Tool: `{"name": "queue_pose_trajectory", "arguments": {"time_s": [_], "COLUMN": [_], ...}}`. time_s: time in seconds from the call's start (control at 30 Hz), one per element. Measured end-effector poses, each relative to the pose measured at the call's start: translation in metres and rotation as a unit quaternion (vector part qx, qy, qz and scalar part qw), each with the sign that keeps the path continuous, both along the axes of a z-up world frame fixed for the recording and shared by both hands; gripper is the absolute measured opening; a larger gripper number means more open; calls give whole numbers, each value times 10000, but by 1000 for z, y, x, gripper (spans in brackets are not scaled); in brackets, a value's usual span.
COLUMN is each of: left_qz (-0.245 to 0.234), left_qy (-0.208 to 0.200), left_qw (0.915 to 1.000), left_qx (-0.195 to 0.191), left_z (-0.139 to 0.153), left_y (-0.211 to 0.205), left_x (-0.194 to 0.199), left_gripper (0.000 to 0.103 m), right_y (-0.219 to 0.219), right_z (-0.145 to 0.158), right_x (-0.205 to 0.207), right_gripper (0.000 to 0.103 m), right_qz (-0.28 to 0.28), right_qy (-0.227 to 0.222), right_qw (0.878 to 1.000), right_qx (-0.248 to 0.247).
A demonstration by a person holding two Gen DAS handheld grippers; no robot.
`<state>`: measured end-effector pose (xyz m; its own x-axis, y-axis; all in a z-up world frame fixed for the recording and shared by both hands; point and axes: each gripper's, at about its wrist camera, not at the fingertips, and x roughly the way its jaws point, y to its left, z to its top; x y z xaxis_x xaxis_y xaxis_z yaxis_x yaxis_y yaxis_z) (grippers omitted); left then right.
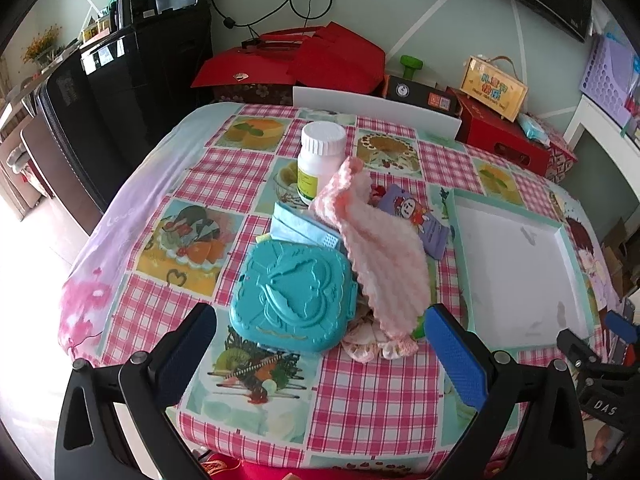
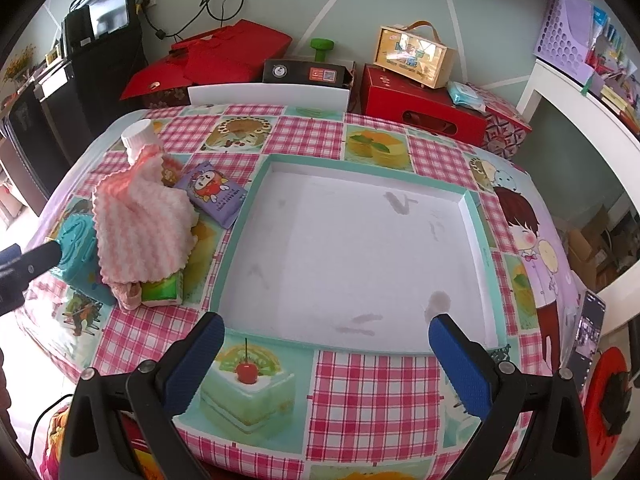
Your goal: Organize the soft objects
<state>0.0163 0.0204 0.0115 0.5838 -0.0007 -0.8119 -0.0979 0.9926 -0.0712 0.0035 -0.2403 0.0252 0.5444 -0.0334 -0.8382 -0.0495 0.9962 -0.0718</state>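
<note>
We find the left gripper [image 1: 320, 344] with jaws spread wide and holding nothing, poised above the checked pink tablecloth [image 1: 360, 400] just short of the pile. The pink-and-white striped knitted cloth [image 1: 380, 252] lies draped over the heap at its 12 o'clock, touching the white plastic bottle [image 1: 322, 160] and beside the teal embossed plastic case [image 1: 292, 296]. The right gripper [image 2: 324, 350] is likewise released, with the shallow white tray with teal rim [image 2: 240, 220] at its 12 o'clock.

Cloth [image 1: 384, 248] lies draped over the pile — bottle [image 1: 320, 160] behind, tray [image 2: 352, 256] to its right.
</note>
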Motion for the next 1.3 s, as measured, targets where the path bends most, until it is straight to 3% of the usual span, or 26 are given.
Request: {"name": "queue_pose_trajectory", "arguments": {"time_s": [0.23, 0.53, 0.87, 1.07, 1.3], "left_qz": [-56, -97, -145, -211, -16], "left_qy": [-292, -447, -164, 193, 401], "left_qw": [9988, 9984, 9987, 9971, 9953], "left_qx": [-379, -329, -451, -711, -882], "left_z": [8, 18, 10, -5, -14], "left_y": [15, 30, 46, 54, 72], "left_x": [11, 40, 67, 85, 102], "left_gripper": [103, 103, 103, 103, 103], "right_y": [9, 35, 73, 97, 127], "right_z": [0, 2, -13, -19, -25], "right_x": [12, 36, 62, 78, 100], "right_gripper": [103, 103, 103, 103, 87], "right_qz": [94, 480, 1058, 1444, 1804], "right_qy": [-42, -203, -116, -35, 100], "right_qw": [9999, 9982, 9935, 9859, 9779], "right_qx": [91, 283, 414, 848, 1054]}}
